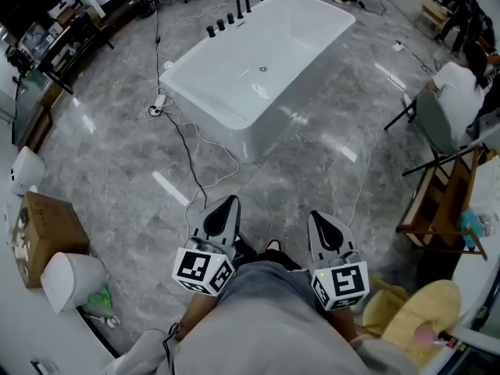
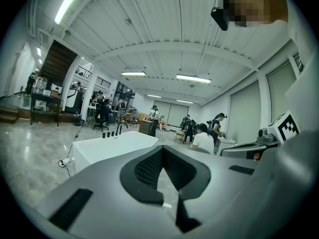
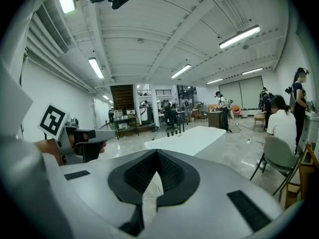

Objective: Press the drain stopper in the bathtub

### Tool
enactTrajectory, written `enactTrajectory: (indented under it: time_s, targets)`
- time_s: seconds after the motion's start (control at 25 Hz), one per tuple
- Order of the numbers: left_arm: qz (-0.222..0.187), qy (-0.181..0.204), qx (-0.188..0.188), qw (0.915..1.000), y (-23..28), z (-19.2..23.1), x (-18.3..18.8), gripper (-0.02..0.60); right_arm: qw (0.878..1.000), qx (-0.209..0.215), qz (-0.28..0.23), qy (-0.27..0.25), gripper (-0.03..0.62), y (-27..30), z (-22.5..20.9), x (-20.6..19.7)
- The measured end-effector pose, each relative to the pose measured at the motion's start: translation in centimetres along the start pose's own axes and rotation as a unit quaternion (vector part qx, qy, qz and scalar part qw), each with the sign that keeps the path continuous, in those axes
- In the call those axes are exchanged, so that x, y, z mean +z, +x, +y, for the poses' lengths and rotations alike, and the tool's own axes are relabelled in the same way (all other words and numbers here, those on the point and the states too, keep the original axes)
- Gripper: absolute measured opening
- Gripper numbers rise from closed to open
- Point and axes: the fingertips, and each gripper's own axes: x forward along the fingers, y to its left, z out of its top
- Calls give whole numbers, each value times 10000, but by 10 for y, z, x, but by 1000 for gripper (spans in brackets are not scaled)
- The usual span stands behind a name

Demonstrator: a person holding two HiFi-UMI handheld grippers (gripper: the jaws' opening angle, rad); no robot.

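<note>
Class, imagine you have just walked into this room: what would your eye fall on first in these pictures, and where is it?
The white bathtub stands freestanding on the grey marble floor, top centre of the head view, with black taps along one rim and a small drain stopper in its basin. At the bottom, the left gripper and right gripper point toward it, fingers together, holding nothing.
</note>
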Motion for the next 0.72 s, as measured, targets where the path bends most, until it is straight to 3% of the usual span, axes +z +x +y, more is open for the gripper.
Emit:
enactTrajectory:
  time_s: [0.72]
  targets:
    - [76, -101, -88, 9999, 47, 7, 5, 6, 9998, -139, -131, 13, 12, 28, -42, 22]
